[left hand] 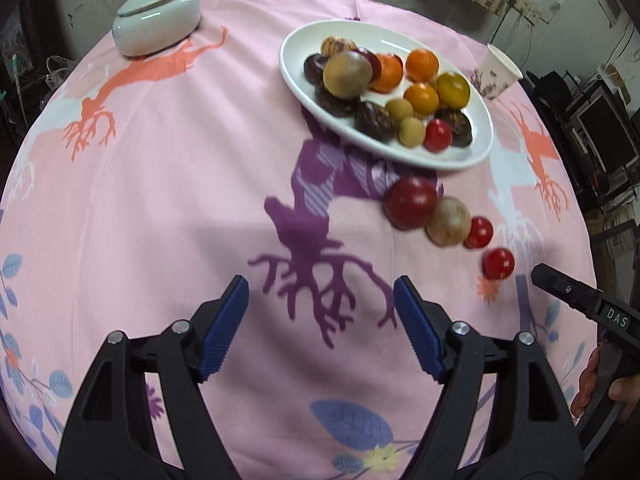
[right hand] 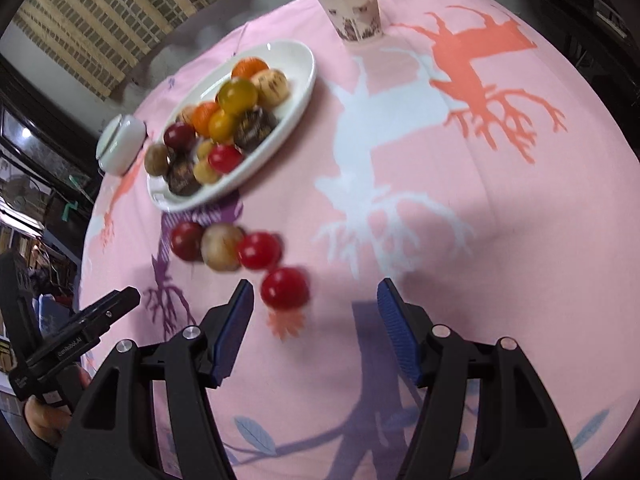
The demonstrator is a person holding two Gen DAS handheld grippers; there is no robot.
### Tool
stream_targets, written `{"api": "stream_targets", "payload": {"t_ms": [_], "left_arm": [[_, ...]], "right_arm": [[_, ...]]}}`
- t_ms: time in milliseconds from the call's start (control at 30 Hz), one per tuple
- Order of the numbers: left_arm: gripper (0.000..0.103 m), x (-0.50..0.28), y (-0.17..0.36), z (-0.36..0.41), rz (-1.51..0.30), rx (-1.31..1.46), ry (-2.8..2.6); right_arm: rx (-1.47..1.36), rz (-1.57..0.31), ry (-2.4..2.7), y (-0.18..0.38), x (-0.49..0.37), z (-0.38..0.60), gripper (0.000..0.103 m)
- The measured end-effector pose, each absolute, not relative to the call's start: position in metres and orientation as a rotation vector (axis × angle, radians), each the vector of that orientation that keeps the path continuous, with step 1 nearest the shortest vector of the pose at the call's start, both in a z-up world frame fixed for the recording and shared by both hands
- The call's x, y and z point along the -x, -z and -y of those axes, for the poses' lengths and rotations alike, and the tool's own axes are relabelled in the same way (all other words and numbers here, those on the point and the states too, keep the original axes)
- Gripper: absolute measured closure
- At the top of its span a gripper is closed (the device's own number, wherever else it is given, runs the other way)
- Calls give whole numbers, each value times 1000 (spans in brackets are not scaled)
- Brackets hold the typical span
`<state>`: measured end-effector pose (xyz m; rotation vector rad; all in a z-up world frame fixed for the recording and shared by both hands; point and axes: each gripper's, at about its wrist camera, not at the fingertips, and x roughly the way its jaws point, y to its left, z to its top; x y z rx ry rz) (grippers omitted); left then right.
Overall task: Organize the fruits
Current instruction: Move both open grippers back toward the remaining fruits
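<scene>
Four fruits lie loose in a slanting row on the table (left hand: 160, 200), just beside the white plate (left hand: 292, 68) that already carries most of the fruit; they probably wait to be moved there. The nearest red fruit (right hand: 285, 289) sits just in front of the right hand-held gripper (right hand: 316, 300), whose jaws stand wide and empty. The left hand-held gripper (left hand: 321, 294) is also wide, holding nothing. The fruits are round, without a clear long axis.

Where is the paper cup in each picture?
Left wrist view: the paper cup is at the upper right, tilted, just right of the white plate.
Right wrist view: the paper cup is at the top centre, right of the plate.
Shared landmark: the white plate of fruit.
</scene>
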<state>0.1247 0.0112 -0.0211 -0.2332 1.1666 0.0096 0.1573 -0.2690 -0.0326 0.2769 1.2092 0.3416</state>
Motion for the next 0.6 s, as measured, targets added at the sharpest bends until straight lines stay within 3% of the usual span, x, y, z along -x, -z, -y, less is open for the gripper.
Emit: {"api": "stream_targets", "payload": {"t_ms": [600], "left_arm": [[17,-107,27,4,-1218,214,11]], "right_arm": [[-123,-1223,-387,42,-138,234,38]]}}
